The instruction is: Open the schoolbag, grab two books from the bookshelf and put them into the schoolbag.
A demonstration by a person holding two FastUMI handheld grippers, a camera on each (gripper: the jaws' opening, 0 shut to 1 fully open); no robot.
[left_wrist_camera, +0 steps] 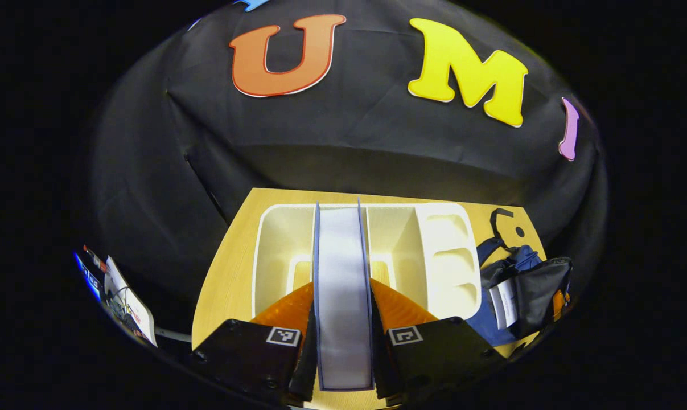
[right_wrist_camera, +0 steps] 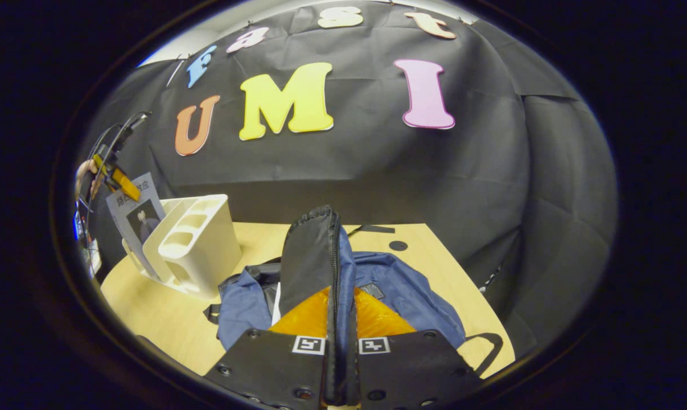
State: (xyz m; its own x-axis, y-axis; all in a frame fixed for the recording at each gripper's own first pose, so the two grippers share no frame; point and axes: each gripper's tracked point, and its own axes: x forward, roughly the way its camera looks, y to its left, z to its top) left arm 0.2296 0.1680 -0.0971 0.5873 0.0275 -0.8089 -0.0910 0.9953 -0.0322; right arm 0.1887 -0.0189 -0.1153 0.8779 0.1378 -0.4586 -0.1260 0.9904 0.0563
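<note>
1. Our left gripper has its two fingers pressed on a book. The book stands on its edge between them, over the white shelf.
2. The shelf sits on the table. The slots we can see into look bare, so this may be the last book we need, but we cannot be sure.
3. Our right gripper is pinched shut on the black flap of the bag. It holds the flap up high.
4. The bag lies on the table just beside the shelf. It is open.
5. In the left gripper view, something white pokes out of the bag's mouth. It may be the first book, but we cannot tell.
6. So we think opening is done. What is left: carry this book over to the bag and drop it in.
</note>
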